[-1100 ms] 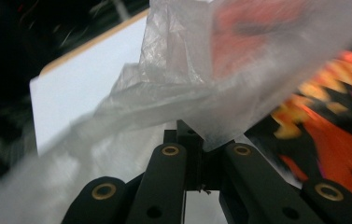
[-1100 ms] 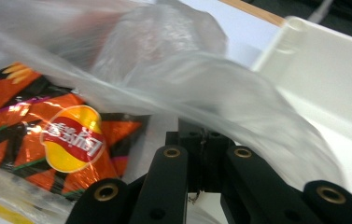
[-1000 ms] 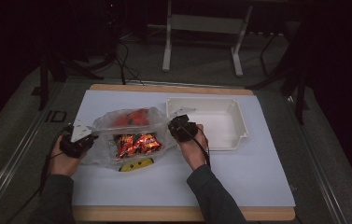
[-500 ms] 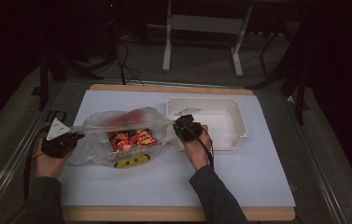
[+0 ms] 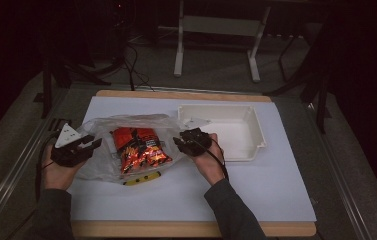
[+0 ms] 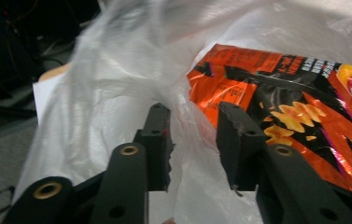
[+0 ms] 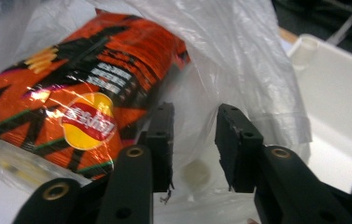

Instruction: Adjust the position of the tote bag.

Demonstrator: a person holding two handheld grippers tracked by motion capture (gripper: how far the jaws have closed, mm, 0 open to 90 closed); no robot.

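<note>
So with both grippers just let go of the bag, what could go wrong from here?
Both jaws have just been opening. The left gripper and right gripper each stand open with film of the clear plastic bag between the jaws, so withdrawing may snag it and drag the chip packet. The limp bag may also slump shut, making it harder to regrasp.

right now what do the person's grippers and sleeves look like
Both the left gripper and the right gripper are black with two blocky jaws, brass-ringed holes and a trailing black cable. The left carries a grey three-cornered plate. The person wears dark grey long sleeves.
</note>
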